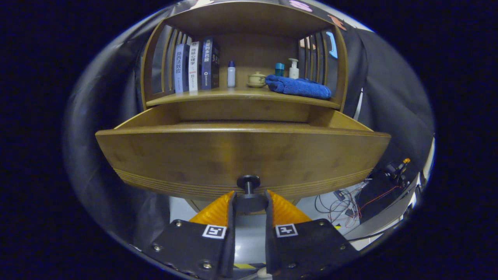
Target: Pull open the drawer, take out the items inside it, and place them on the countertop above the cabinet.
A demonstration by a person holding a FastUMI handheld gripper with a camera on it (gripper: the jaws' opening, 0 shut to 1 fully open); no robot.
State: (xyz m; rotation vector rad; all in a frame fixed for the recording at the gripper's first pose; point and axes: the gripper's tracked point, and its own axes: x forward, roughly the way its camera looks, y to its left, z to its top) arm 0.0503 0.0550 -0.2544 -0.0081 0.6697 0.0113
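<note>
Gripper view: my gripper (250,202) has its two fingers closed against the sides of the round knob (249,193) on the drawer (241,155) front. The drawer stands pulled out below the shelf (241,94); I can't see what's inside it. I'd pull straight and level, grip firm so the knob doesn't slip, then let go cleanly.

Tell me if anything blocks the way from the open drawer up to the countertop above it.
Nothing stands in that path. The gripper is shut on the drawer knob, the drawer is out, and the countertop front edge is bare left of the blue towel.
</note>
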